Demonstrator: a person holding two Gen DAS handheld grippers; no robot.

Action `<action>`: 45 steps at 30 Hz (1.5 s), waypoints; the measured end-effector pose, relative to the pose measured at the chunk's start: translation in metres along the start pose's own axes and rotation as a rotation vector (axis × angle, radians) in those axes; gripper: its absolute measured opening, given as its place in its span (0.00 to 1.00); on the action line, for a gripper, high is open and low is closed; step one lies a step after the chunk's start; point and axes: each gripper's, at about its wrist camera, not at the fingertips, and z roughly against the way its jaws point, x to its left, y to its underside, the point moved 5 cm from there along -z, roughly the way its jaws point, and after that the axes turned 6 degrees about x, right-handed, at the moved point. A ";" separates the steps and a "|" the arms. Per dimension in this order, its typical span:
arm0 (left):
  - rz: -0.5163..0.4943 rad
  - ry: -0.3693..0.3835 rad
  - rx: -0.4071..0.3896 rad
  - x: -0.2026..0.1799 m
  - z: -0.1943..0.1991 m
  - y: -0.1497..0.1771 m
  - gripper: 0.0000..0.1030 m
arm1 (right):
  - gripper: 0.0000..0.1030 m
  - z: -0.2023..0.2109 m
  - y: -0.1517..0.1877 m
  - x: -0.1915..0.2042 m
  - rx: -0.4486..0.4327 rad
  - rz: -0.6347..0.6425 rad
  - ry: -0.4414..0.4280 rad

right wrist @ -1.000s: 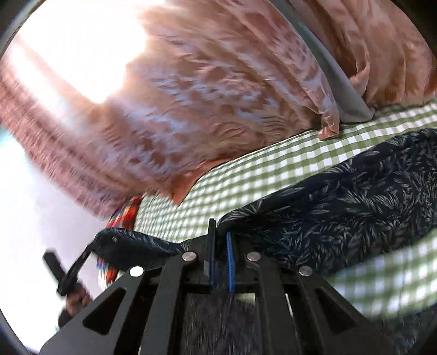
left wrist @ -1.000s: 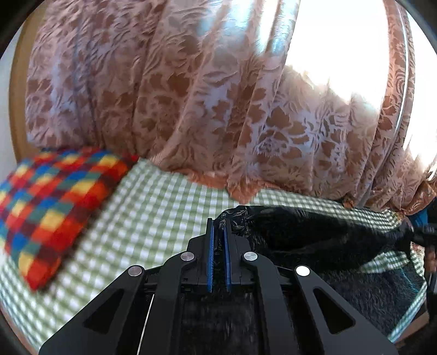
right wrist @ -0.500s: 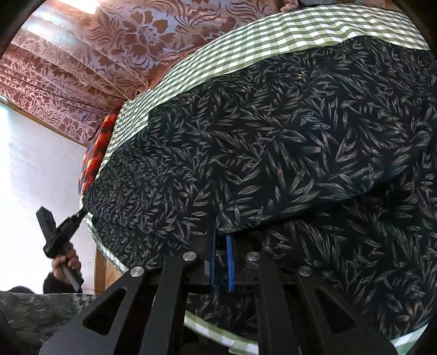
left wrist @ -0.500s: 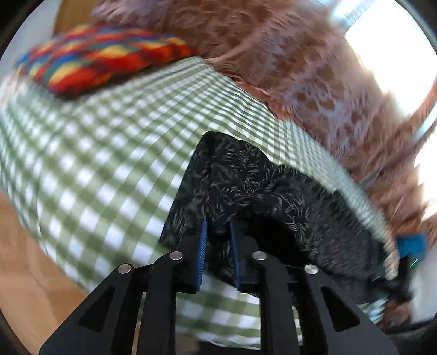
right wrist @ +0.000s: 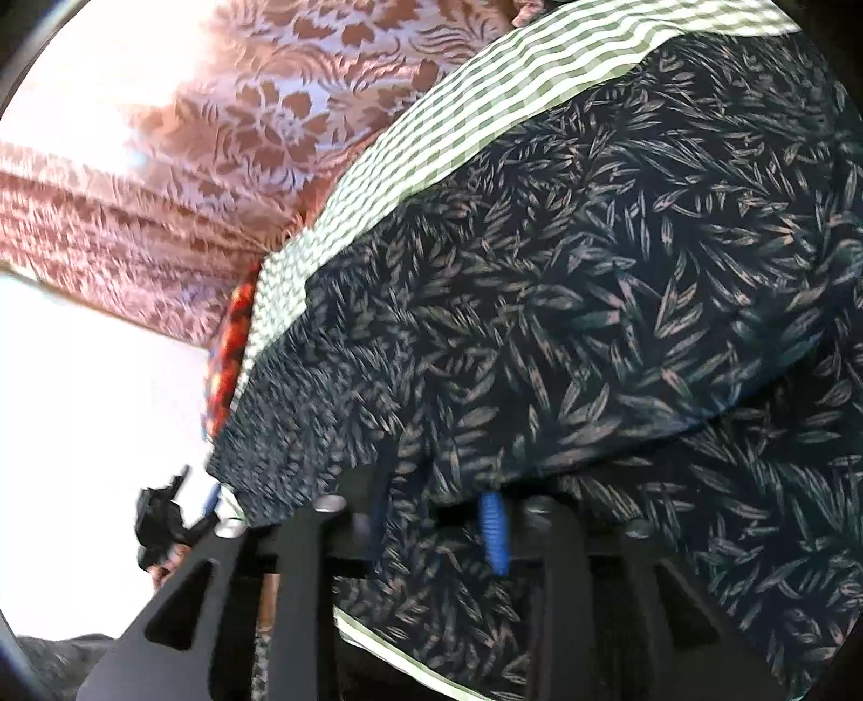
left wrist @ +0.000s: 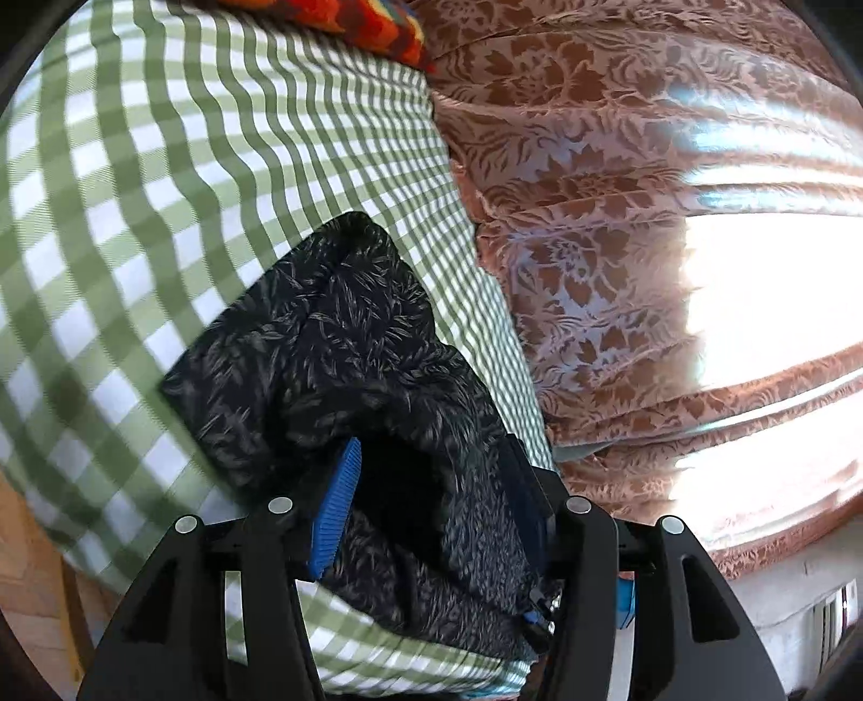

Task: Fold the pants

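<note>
The pants (left wrist: 334,334) are dark with a pale leaf print and lie folded over themselves on the green-checked bed sheet (left wrist: 135,189). My left gripper (left wrist: 431,458) is low at one end of them. Its jaws are opening, with a loose hump of cloth between the blue pads (left wrist: 334,507), which stand clear of it. In the right wrist view the pants (right wrist: 593,296) fill most of the picture. My right gripper (right wrist: 437,490) is at their near edge, its jaws opening too. The upper layer drapes over the fingertips and hides them.
A brown floral curtain (left wrist: 593,215) hangs close behind the bed, with bright window light through it. A colourful checked pillow (left wrist: 350,16) lies at the bed's far end. Wood (left wrist: 27,566) shows below the sheet's edge. The other gripper and a hand (right wrist: 162,523) show at the right view's lower left.
Both grippers came down from a raised hold and laid the pants' edge onto the bed. Both pairs of jaws, shut on cloth before, have parted. The left view has rolled.
</note>
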 end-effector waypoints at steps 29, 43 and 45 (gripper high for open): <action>-0.344 -0.422 0.043 0.026 -0.001 0.015 0.08 | 0.05 0.008 0.049 0.013 0.060 0.191 0.179; -0.387 -0.428 -0.023 0.017 0.011 0.011 0.09 | 0.05 -0.009 0.049 0.027 0.084 0.217 0.195; -0.379 -0.435 -0.012 0.019 0.011 0.009 0.08 | 0.05 -0.001 0.051 0.033 0.073 0.233 0.179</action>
